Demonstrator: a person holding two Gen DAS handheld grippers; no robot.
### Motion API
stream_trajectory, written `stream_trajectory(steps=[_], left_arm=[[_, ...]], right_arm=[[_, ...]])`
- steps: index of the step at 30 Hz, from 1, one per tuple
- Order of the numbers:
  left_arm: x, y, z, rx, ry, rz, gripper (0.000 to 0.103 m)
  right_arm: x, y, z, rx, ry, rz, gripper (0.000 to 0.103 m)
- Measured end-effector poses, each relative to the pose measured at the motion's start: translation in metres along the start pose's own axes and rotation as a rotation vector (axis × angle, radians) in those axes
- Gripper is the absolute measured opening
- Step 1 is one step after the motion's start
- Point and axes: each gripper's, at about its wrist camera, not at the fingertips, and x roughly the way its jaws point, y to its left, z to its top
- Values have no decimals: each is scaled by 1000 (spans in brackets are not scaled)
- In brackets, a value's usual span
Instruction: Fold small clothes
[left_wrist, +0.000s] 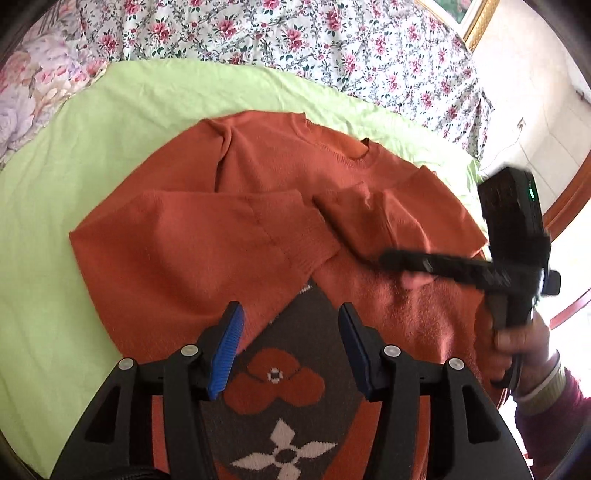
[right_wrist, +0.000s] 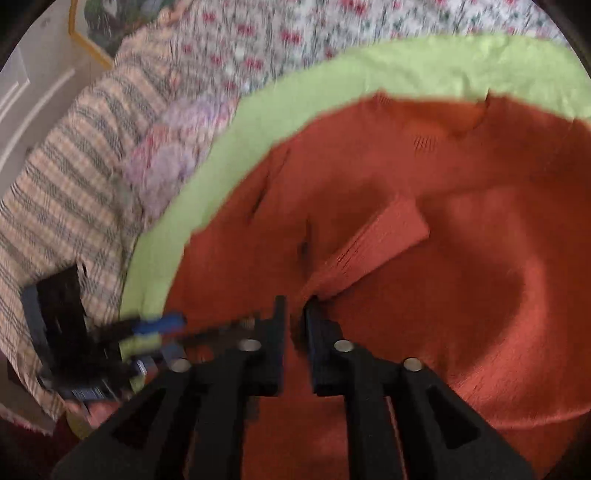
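Floral bedding (left_wrist: 332, 40) carries a green sheet (left_wrist: 55, 258) with the orange sweater (left_wrist: 258, 166) spread flat; soft, limp knit. Right gripper (right_wrist: 295, 314) pinches a sleeve cuff (right_wrist: 373, 240); left gripper (left_wrist: 290, 347) hovers wide open, empty.

Fuzzy, seemingly knitted sweater (left_wrist: 192, 236).
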Motion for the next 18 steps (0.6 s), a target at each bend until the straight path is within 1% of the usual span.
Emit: stream_trajectory(steps=[1, 2, 4, 5, 7, 9, 10, 12, 15, 16, 17, 18], left_arm=[[0, -1, 4, -3, -3, -7, 55], [1, -2, 7, -3, -6, -15, 57], [4, -9, 14, 5, -8, -25, 61], [8, -17, 19, 24, -5, -31, 62], [19, -36, 29, 76, 6, -43, 66], [32, -58, 38, 128, 19, -52, 77], [40, -69, 41, 150, 23, -52, 79], [59, -90, 48, 188, 40, -35, 79], [92, -112, 56, 231, 73, 28, 79], [104, -115, 59, 241, 87, 58, 76], [116, -116, 62, 247, 104, 88, 56], [127, -114, 64, 244, 123, 104, 18]], right_arm=[[1, -1, -5, -2, 14, 10, 50], [-3, -3, -11, 0, 14, 21, 58], [-13, -8, -17, 10, 3, 26, 59], [-20, -13, -22, 24, -4, 30, 59], [-39, -23, -29, 58, -47, 17, 59], [-59, -31, -35, 89, -106, -20, 59], [-67, -35, -36, 107, -131, -38, 59], [-89, -48, -39, 159, -200, -80, 59], [-119, -67, -45, 228, -284, -121, 59], [-126, -71, -46, 245, -305, -129, 59], [-133, -75, -49, 264, -324, -137, 59], [-138, -76, -49, 277, -338, -139, 59]])
